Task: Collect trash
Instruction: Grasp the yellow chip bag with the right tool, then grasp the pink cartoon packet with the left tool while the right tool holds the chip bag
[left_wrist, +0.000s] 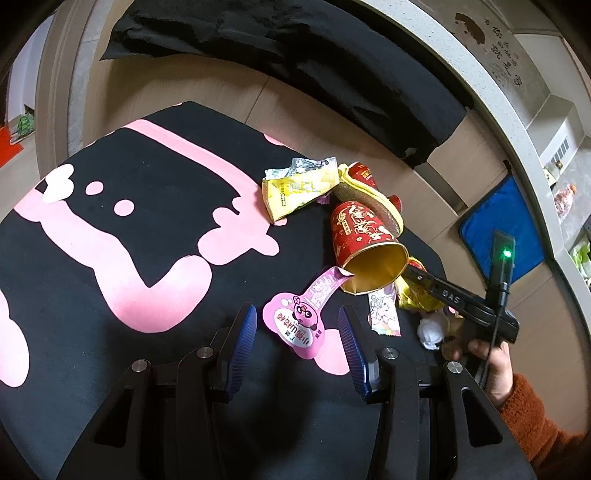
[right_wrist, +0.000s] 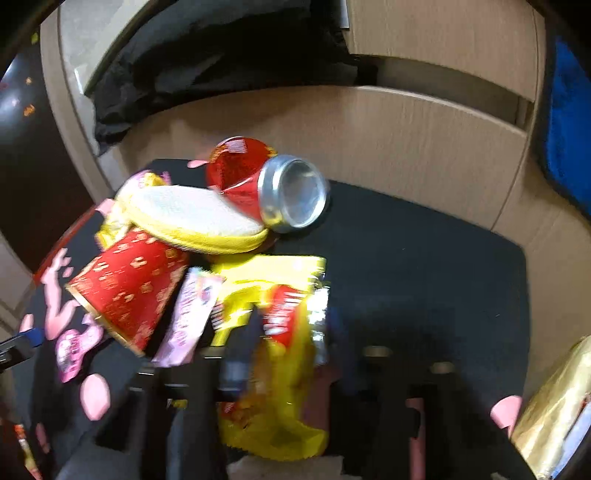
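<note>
**Trash heaped at one corner of a black-and-pink cloth**

Spread over the table: one black cloth (left_wrist: 110, 221) with pink shapes, all the litter gathered at its far right corner.

Counted on the cloth:
- One red paper cup (left_wrist: 365, 240), on its side, gold-lined mouth towards the left wrist camera.
- One red drink can (right_wrist: 288, 195), dented, on its side behind the cup, silver end towards the right wrist camera.
- One round white disc with a yellow rim (right_wrist: 192, 214), leaning on the cup and touching the can.
- One pink peel-off lid (left_wrist: 299, 321) with a cartoon face, flat on the cloth, its tab reaching to the cup's mouth.
- Three wrappers: one crumpled yellow wrapper (left_wrist: 295, 188) beyond the cup; one small white wrapper (left_wrist: 384, 310) with a drawing, just beside the cup's mouth; one yellow-and-red wrapper (right_wrist: 284, 350).
- One white wad of tissue (left_wrist: 430, 332) near the cloth's edge.

Two grippers:
- Left gripper (left_wrist: 297, 309): blue pads held well apart, gripping nothing, the pink peel-off lid lying between them on the cloth without touching either pad.
- Right gripper (right_wrist: 284, 362): blurred in its own view, jaws drawn close together on the yellow-and-red wrapper, right next to the cup; one hand (left_wrist: 495, 365) in an orange sleeve (left_wrist: 535, 417) around its handle.

Off the cloth: one black garment (left_wrist: 295, 55) on the wooden surface behind, one blue cloth (left_wrist: 498, 229) to the right.
</note>
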